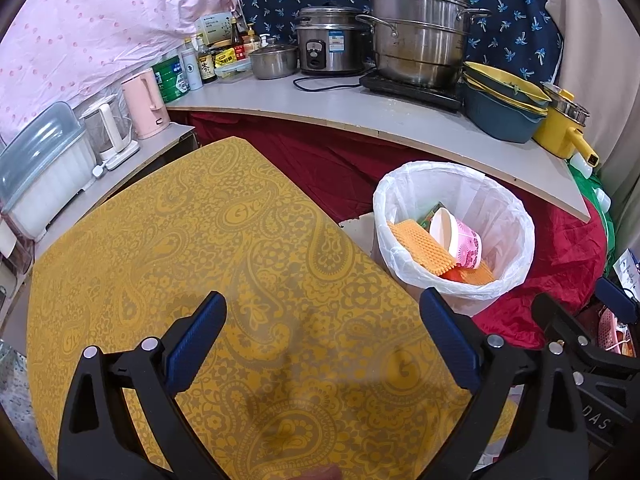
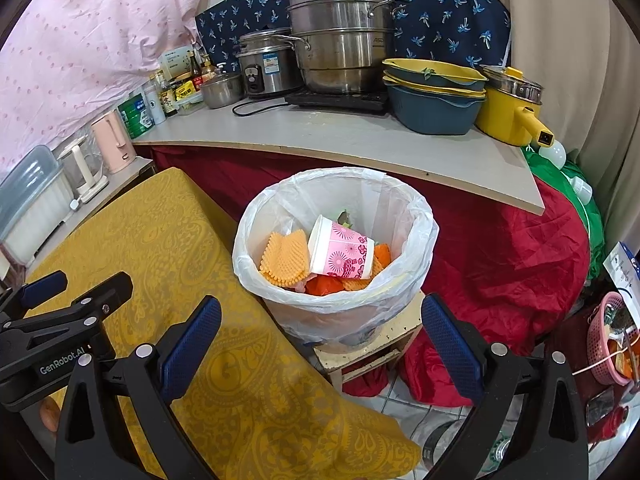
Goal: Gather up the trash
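A cramped kitchen corner held a yellow paisley tablecloth (image 1: 224, 240) beside a lined trash bin (image 2: 416, 216).

The left gripper (image 1: 320, 344) hovered over the cloth, jaws spread wide and empty; the right gripper (image 2: 320, 336) hung near the table's edge, equally wide and empty. Inside the bin lay a pink paper cup (image 2: 344, 254) tipped on its side against an orange scrubbing mat (image 2: 282, 256). Steel pots (image 2: 340, 36) crowded the counter (image 2: 360, 136) behind.

Black tongs (image 1: 322, 324), blue ribbed pads (image 1: 196, 344), silver screws
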The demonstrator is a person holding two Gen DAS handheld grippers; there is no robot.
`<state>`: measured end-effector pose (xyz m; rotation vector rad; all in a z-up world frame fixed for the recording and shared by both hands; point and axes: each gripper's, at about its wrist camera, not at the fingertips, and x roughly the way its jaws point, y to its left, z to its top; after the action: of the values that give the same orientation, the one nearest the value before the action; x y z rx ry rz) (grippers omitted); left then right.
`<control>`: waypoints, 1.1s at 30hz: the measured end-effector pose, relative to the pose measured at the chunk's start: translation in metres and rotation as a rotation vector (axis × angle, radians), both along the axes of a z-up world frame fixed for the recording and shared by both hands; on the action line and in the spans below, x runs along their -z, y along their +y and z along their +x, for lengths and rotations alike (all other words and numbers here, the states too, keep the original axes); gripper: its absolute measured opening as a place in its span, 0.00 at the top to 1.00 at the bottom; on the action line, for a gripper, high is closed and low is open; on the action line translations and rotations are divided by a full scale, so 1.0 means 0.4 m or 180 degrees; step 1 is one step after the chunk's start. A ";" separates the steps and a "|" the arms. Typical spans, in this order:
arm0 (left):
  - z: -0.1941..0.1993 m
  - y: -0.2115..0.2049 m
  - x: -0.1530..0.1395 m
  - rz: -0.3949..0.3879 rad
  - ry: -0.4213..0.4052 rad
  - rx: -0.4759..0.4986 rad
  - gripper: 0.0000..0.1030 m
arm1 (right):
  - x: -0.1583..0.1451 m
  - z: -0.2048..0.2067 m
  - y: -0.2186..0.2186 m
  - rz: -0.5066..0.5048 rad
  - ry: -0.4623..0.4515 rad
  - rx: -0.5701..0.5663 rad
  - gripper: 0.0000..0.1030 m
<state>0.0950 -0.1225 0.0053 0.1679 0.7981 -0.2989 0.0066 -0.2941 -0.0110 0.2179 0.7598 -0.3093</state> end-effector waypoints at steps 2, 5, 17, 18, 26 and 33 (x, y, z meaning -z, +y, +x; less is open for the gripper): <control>0.000 -0.002 0.002 0.0008 0.0007 -0.0004 0.10 | 0.002 0.002 0.003 -0.0006 0.0002 -0.0009 0.06; 0.003 -0.001 0.005 0.0016 0.0026 -0.0019 0.10 | 0.003 0.004 0.004 -0.0007 0.0002 -0.0019 0.06; 0.005 -0.004 0.019 0.0046 0.0032 -0.0072 0.10 | 0.021 0.017 0.005 -0.0002 0.0036 -0.0055 0.06; 0.004 -0.005 0.020 0.0049 0.0034 -0.0073 0.10 | 0.021 0.017 0.005 0.0003 0.0033 -0.0053 0.06; 0.003 -0.011 0.027 0.0076 0.0030 -0.0073 0.10 | 0.023 0.017 0.000 0.0005 0.0036 -0.0051 0.06; 0.001 -0.017 0.029 0.0101 0.0027 -0.0057 0.10 | 0.023 0.017 0.000 0.0006 0.0033 -0.0050 0.06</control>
<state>0.0952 -0.1293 -0.0063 0.1892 0.8125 -0.2703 0.0134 -0.2942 -0.0201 0.2123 0.7716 -0.2950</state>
